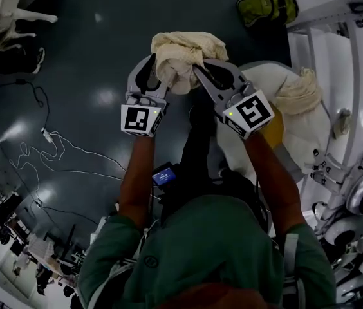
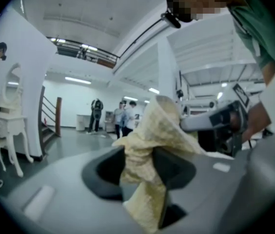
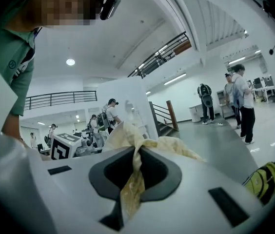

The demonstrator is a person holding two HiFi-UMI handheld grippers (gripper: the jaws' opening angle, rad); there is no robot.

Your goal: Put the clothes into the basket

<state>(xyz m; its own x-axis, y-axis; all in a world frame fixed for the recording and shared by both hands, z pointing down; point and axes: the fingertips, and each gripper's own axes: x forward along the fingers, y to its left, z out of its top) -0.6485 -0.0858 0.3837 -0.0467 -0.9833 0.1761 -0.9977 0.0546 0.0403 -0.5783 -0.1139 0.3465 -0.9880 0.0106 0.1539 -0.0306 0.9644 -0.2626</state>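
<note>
Dark glossy floor (image 1: 91,56): spreading under the whole scene and reflecting the ceiling lights.
Person in a green top (image 1: 214,250): standing over the floor, both forearms reaching forward with one gripper in each hand.
White rounded tub (image 1: 307,137): sitting low at the person's right, beneath the right forearm; I cannot tell for certain that it is the basket.
Cream garment (image 1: 185,50): hanging bunched in the air between the two grippers, above the floor and just left of the tub.
Second cream cloth (image 1: 297,94): lying crumpled on the tub.
Yellow-green backpack (image 1: 268,5): lying on the floor beyond the tub.
Left gripper (image 2: 138,165): clamping a thick fold of the cream garment, which is filling the gap between its jaws.
Right gripper (image 3: 133,169): pinching a thin twisted edge of the same garment, jaws nearly together.
White cables (image 1: 53,140): trailing across the floor at the left.
</note>
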